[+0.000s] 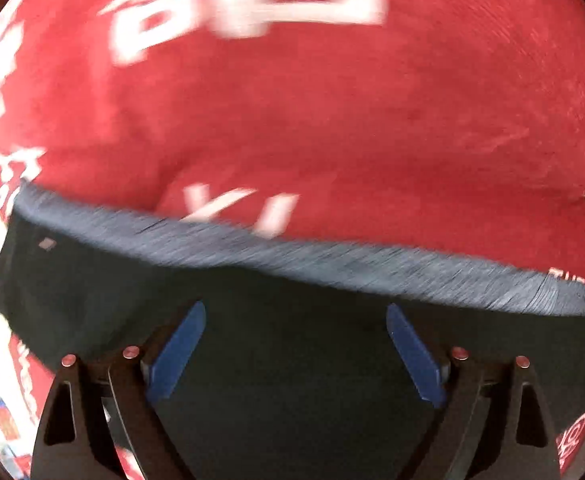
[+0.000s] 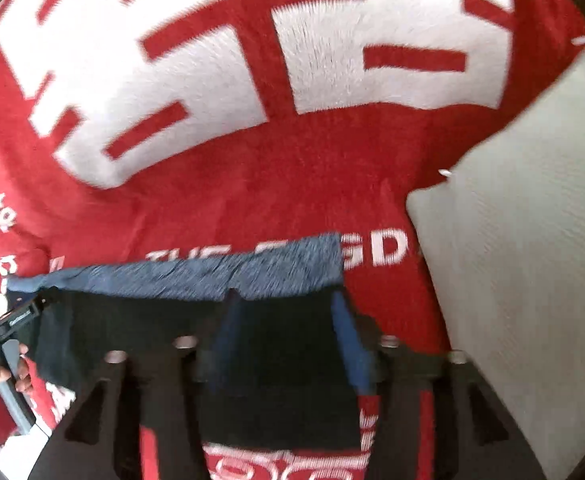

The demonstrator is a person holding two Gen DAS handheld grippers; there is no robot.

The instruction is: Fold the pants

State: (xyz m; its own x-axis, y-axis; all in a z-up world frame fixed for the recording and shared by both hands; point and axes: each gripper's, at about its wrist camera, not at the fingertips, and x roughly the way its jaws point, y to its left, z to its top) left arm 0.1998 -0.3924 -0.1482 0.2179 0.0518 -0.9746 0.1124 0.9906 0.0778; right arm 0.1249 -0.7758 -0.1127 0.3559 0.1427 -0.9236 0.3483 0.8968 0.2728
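The dark pants (image 1: pixel 276 360) lie flat on the red blanket (image 1: pixel 332 120), gray waistband on the far side, ready for folding. The left gripper (image 1: pixel 296 344) is wide open above them, holding nothing. The right gripper (image 2: pixel 284 344) is half open over the pants' right corner; whether it pinches the cloth, I cannot tell.

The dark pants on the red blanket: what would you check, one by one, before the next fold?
1. Left gripper free of cloth: ok, its blue fingers stand wide apart over the dark pants, nothing pinched.
2. Right gripper free of cloth: cannot tell, dark cloth fills the gap between its fingers and the picture is blurred.
3. Grey waistband lying straight: ok, it runs as one even band along the top edge.
4. Pants lying flat: cannot tell, both views are too close and blurred.
5. Room on the red blanket beyond the waistband: ok on the left; on the right a grey cushion lies close by.
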